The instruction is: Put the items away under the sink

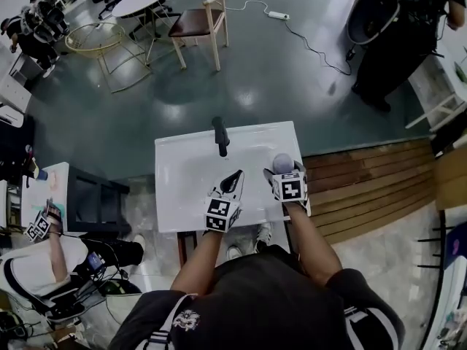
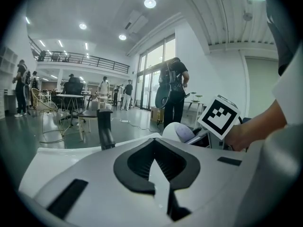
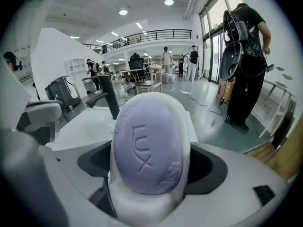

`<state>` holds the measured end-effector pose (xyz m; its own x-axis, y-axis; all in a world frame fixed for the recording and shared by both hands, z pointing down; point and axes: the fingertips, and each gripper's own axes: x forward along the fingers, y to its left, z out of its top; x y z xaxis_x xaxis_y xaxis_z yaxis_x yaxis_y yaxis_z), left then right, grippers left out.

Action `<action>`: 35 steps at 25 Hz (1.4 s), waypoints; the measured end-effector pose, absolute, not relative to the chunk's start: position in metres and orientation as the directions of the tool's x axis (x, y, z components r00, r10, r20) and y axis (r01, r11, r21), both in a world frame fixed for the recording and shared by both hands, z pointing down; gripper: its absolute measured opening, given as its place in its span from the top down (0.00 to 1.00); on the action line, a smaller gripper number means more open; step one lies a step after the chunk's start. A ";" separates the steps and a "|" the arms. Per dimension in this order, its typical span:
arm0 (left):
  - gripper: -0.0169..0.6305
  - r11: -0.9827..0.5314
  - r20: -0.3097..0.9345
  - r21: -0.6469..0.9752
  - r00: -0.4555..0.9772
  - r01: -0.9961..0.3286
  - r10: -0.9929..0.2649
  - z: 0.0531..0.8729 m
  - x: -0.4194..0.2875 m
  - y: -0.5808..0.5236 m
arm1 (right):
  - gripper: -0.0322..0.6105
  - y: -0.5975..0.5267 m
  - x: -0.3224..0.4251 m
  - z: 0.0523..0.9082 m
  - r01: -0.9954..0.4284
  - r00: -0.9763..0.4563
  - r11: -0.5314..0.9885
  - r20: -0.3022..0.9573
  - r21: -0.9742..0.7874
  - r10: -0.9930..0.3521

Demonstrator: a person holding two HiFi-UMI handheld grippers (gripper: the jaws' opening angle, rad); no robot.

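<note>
A purple soap bar point(image 3: 147, 150) stamped LUX lies in a white soap dish point(image 3: 183, 115). My right gripper point(image 3: 149, 174) is shut on the dish and holds it upright over the white sink top point(image 1: 186, 177). From the head view the soap point(image 1: 282, 163) shows just past the right gripper point(image 1: 284, 172), near the top's right edge. My left gripper point(image 1: 232, 183) hovers beside it over the middle of the top, its jaws meeting at the tips with nothing between them point(image 2: 154, 167). A black faucet point(image 1: 220, 135) stands at the far edge. The space under the sink is hidden.
Beyond the sink top are a wooden chair point(image 1: 201, 22), a round table point(image 1: 142, 2), a wire chair point(image 1: 95, 39) and a floor cable point(image 1: 306, 42). A person point(image 1: 394, 42) stands far right by wooden decking point(image 1: 365, 188). Another person point(image 1: 44, 261) sits low left.
</note>
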<state>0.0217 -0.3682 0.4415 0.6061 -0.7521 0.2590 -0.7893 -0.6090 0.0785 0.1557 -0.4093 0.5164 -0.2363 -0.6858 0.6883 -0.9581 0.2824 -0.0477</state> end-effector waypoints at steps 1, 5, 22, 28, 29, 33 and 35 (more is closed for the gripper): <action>0.96 -0.612 0.260 0.076 0.608 -0.787 -0.750 0.441 0.018 -0.361 | 0.21 -0.401 0.152 0.514 -0.959 -0.236 0.278 0.685 -0.051 -0.689; 0.96 -0.626 0.246 0.061 0.620 -0.777 -0.745 0.439 0.006 -0.328 | 0.21 -0.361 0.142 0.515 -0.964 -0.228 0.258 0.683 -0.060 -0.694; 0.96 -0.614 0.241 0.070 0.611 -0.786 -0.754 0.441 -0.042 -0.217 | 0.21 -0.227 0.095 0.509 -0.953 -0.266 0.294 0.667 -0.073 -0.696; 0.96 -0.577 0.251 0.097 0.581 -0.811 -0.774 0.452 -0.031 -0.176 | 0.21 -0.192 0.103 0.513 -0.943 -0.286 0.325 0.666 -0.069 -0.689; 0.96 -0.568 0.255 0.104 0.574 -0.817 -0.778 0.455 -0.030 -0.166 | 0.21 -0.186 0.102 0.514 -0.941 -0.294 0.329 0.664 -0.076 -0.687; 0.97 -0.520 0.239 0.122 0.534 -0.845 -0.811 0.453 -0.032 -0.133 | 0.21 -0.158 0.100 0.512 -0.933 -0.323 0.348 0.655 -0.096 -0.683; 0.96 -0.499 0.227 0.124 0.514 -0.858 -0.827 0.448 -0.036 -0.118 | 0.21 -0.143 0.098 0.511 -0.926 -0.334 0.364 0.654 -0.096 -0.679</action>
